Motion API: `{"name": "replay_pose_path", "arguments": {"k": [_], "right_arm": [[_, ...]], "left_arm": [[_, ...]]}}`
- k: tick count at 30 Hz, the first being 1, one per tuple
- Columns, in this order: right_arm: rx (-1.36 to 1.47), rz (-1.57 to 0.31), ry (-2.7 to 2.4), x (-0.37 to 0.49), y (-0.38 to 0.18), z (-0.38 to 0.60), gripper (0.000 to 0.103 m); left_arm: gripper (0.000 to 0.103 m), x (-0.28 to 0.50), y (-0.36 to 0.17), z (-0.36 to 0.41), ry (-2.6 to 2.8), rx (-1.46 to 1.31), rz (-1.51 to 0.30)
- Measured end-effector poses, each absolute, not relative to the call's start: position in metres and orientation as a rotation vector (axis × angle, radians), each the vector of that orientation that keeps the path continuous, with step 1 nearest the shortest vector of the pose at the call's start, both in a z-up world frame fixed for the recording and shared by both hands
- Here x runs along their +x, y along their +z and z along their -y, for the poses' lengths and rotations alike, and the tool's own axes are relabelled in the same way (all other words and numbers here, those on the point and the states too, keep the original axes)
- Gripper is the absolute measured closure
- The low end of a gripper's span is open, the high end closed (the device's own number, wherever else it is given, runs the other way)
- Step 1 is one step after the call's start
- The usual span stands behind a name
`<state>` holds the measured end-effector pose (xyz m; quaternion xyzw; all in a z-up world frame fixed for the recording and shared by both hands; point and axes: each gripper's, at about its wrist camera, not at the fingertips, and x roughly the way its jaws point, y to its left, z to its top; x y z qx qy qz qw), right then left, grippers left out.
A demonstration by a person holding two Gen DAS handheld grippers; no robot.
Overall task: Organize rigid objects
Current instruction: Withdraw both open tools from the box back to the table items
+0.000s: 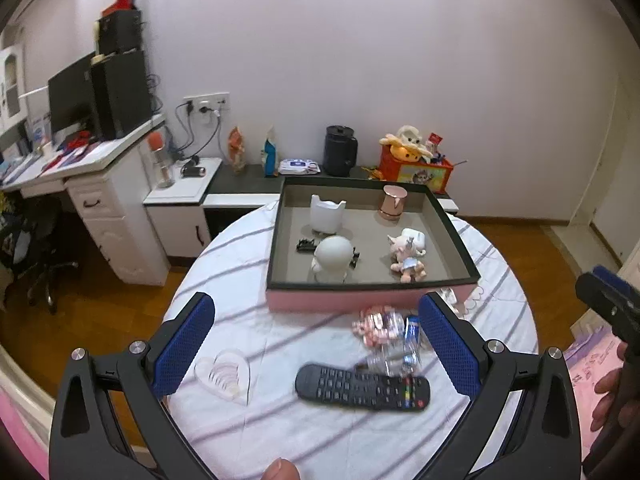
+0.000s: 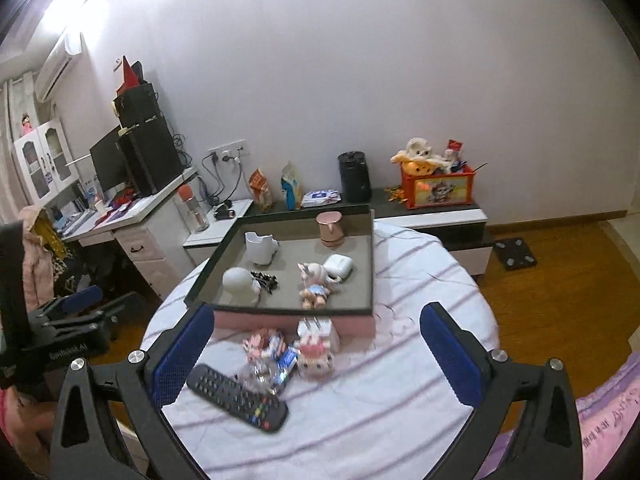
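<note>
A pink-sided tray [image 1: 344, 300] [image 2: 352, 326] stands on the round striped table. It holds a white cup [image 1: 326, 216], a rose-gold cup [image 1: 393, 202], a white round figure [image 1: 332, 258], a doll [image 1: 408, 258], an earbud case [image 1: 414, 236] and black clips [image 1: 306, 246]. In front of it lie a black remote [image 1: 362, 388] [image 2: 238, 398], a clear packet [image 1: 394, 360], a pink pig figure [image 2: 316, 360] and small pink pieces [image 1: 372, 326]. My left gripper [image 1: 316, 344] is open above the remote. My right gripper [image 2: 316, 352] is open over the pig figure.
A clear heart-shaped dish [image 1: 224, 374] lies left of the remote. Beyond the table stand a low cabinet with a black jug [image 1: 340, 152] and an orange toy box [image 1: 416, 168], and a desk [image 1: 80, 168] at the left. Wooden floor surrounds the table.
</note>
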<state>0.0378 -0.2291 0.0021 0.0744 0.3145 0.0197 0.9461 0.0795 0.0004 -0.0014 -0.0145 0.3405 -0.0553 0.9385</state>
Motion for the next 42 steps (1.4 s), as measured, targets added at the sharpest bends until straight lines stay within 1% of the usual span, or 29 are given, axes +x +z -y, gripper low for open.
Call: {"name": "replay_pose_path", "arguments": {"k": [5, 8, 17, 32, 42], "right_arm": [[0.112, -0.639, 0.038, 0.017, 0.001, 0.218, 0.0], [0.09, -0.653, 0.047, 0.008, -0.004, 0.212, 0.0], [0.085, -0.673, 0.056, -0.004, -0.01, 0.208, 0.0], [0.09, -0.724, 0.04, 0.001, -0.024, 0.212, 0.0], [0.113, -0.822, 0.04, 0.035, -0.063, 0.218, 0.0]], "left_arm": [[0.0, 0.051, 0.0, -0.003, -0.1, -0.032, -0.674], [0.0, 0.04, -0.006, -0.006, -0.099, -0.046, -0.692], [0.0, 0.024, -0.011, -0.014, -0.08, -0.064, -0.7], [0.0, 0.028, -0.023, -0.016, -0.072, -0.07, -0.733], [0.0, 0.049, -0.049, -0.01, -0.078, -0.061, -0.792]]}}
